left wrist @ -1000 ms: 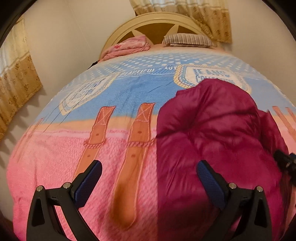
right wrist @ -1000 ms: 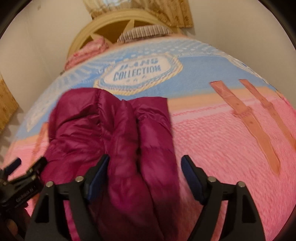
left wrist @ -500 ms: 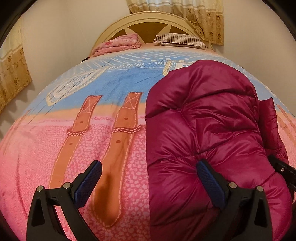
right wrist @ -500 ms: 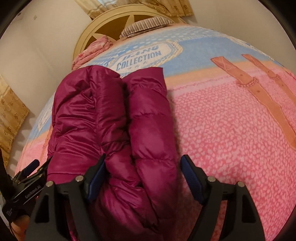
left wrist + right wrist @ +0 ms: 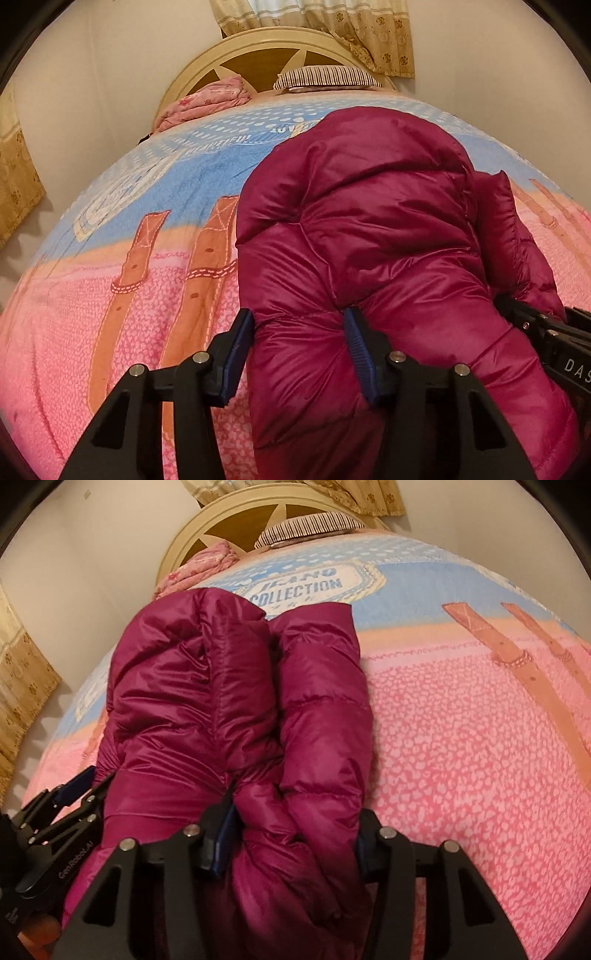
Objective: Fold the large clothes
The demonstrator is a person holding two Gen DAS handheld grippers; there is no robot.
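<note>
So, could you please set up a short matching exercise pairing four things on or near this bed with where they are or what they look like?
Things:
1. puffer jacket
2. striped pillow
3. folded pink blanket
4. curtain

Descriptions:
A. hangs behind the headboard
B. magenta, gripped at its near edge by both closing grippers
C. bunched at the head of the bed, left side
D. lies flat at the head of the bed, right side

Pairs: 1-B, 2-D, 3-C, 4-A
</note>
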